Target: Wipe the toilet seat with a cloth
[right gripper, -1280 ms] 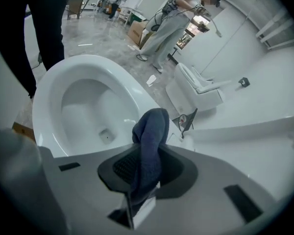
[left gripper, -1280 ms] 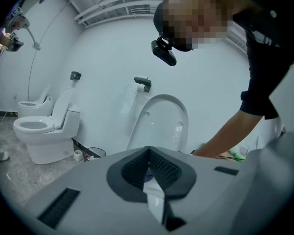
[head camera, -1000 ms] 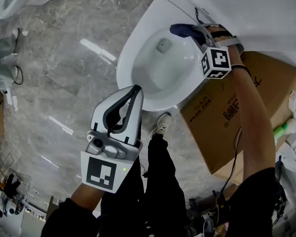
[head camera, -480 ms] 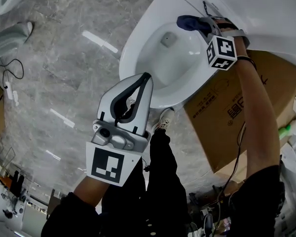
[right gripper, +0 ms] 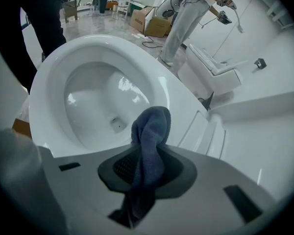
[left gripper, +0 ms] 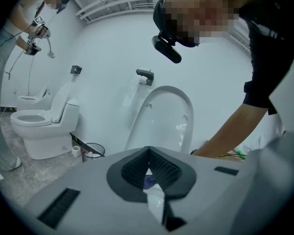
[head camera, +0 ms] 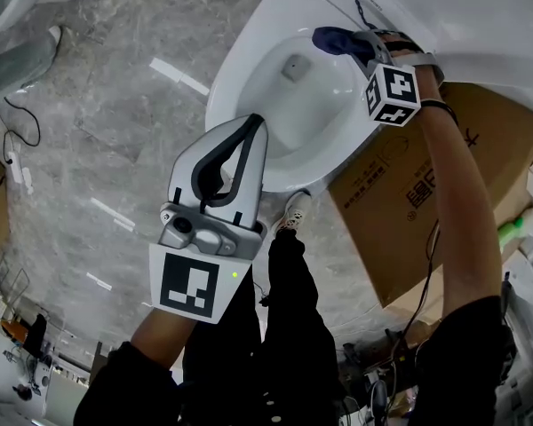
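The white toilet seat [head camera: 224, 78] rings the bowl at top centre of the head view. My right gripper [head camera: 360, 44] is shut on a dark blue cloth [head camera: 333, 38] at the seat's back right, near the hinge. In the right gripper view the cloth [right gripper: 151, 131] bulges up from between the jaws, above the seat rim [right gripper: 49, 77]. Over the bowl's front edge, my left gripper [head camera: 251, 124] is shut and holds nothing. In the left gripper view its tips [left gripper: 148, 150] meet in front of the raised lid [left gripper: 161, 116].
A cardboard box [head camera: 409, 202] stands right beside the toilet. The person's legs and a shoe [head camera: 289, 224] are just in front of the bowl. A second toilet [left gripper: 39, 121] and another person [left gripper: 19, 43] are to the left. Cables [head camera: 18, 122] lie on the marble floor.
My left gripper has risen slightly toward the bowl's front rim. The right gripper still holds the cloth at the back right of the seat, shifted only a little.
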Demonstrator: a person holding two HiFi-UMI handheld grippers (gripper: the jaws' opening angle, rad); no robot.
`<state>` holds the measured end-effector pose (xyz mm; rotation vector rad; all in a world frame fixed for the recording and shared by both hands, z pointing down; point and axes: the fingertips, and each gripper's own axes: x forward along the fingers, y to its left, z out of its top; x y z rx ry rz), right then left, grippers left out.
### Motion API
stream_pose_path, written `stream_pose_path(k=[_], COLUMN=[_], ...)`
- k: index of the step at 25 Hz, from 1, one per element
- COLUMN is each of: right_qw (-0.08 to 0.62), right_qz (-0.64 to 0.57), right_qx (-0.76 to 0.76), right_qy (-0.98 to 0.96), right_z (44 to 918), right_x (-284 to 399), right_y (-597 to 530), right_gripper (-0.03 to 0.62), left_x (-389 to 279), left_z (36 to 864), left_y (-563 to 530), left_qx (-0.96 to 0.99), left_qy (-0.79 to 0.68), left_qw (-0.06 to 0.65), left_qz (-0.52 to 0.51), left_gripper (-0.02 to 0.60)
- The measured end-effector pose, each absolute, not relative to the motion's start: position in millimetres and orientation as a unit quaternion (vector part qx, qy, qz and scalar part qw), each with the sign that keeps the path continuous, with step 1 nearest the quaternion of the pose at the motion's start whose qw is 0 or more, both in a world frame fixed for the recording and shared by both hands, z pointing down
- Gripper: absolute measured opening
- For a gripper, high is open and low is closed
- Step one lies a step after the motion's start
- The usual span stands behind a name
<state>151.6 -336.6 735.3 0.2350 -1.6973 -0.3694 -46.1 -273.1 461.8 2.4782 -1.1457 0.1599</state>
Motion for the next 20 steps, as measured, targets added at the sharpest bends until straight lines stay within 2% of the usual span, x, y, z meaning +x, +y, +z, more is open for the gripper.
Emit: stream_pose_path(k=[20], right_qw=[0.621], right_qz=[-0.005], right_qx=[0.208], right_qy=[-0.756], right_z=[734], right_x=[202], right_y=[-269], right_gripper=[0.071], left_x=[-33], left_z=[453], left_y=[-263], left_qx=[0.893], left_qy=[-0.406], left_qw=[0.186], left_qz=[0.058], left_gripper=[0.011])
